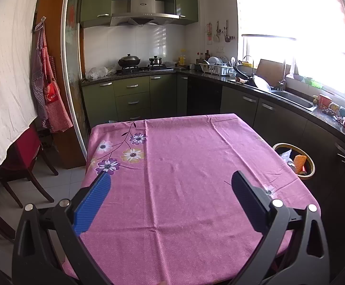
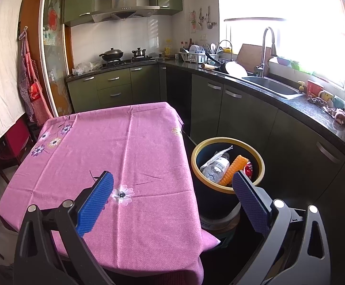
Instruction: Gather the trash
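The trash sits in a round bin (image 2: 228,166) with a yellow rim, standing on the floor just beside the right edge of the surface (image 2: 115,156). Inside the bin lie a crumpled clear plastic bottle (image 2: 216,166), an orange ribbed piece (image 2: 234,169) leaning against it, and something red (image 2: 249,167) on the orange piece's far side; a clear wrapper (image 2: 221,153) lies across the bottle's upper end. In the left wrist view the same bin (image 1: 311,166) shows partly behind the surface's right edge.

The surface is covered by a pink cloth (image 1: 184,166) printed with flowers, and no loose item shows on it.

The right gripper (image 2: 172,199) hangs above the near right corner of the surface, its jaws wide apart and holding nothing; the right jaw's tip overlaps the bin's near rim in the picture. The left gripper (image 1: 171,194) hangs over the near part of the surface, left of the bin, jaws likewise wide and empty.

Beyond the bin, a dark counter (image 2: 298,104) with a sink (image 2: 274,87) runs under a bright window.
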Demonstrator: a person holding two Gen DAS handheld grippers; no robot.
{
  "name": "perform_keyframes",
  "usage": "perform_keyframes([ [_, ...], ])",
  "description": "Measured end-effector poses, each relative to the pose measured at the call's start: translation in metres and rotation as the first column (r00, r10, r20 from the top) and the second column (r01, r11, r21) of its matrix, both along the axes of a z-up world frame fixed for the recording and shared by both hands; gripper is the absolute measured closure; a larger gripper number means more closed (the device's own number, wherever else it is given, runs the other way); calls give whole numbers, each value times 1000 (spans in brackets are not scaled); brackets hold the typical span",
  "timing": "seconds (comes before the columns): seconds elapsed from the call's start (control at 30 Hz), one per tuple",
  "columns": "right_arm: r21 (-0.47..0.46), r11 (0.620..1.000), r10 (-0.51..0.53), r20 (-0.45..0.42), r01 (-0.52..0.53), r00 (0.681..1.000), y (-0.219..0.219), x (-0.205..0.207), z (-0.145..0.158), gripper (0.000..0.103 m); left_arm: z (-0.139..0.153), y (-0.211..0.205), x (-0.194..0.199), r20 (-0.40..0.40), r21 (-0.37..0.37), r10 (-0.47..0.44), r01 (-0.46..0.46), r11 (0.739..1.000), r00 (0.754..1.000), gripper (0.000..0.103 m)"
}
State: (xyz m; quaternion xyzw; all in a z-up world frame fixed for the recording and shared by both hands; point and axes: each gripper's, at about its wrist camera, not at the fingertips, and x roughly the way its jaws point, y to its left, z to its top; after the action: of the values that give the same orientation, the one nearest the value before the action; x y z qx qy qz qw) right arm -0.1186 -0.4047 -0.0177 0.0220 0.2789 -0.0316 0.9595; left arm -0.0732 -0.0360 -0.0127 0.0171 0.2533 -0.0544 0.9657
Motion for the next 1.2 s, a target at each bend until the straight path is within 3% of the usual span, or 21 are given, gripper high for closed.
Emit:
perform_keyframes([
  [1.2,3,1000,-2,-12,2,1000,2,4,-8,5,-3,-2,2,-9,4,-49,49,999,999,6],
])
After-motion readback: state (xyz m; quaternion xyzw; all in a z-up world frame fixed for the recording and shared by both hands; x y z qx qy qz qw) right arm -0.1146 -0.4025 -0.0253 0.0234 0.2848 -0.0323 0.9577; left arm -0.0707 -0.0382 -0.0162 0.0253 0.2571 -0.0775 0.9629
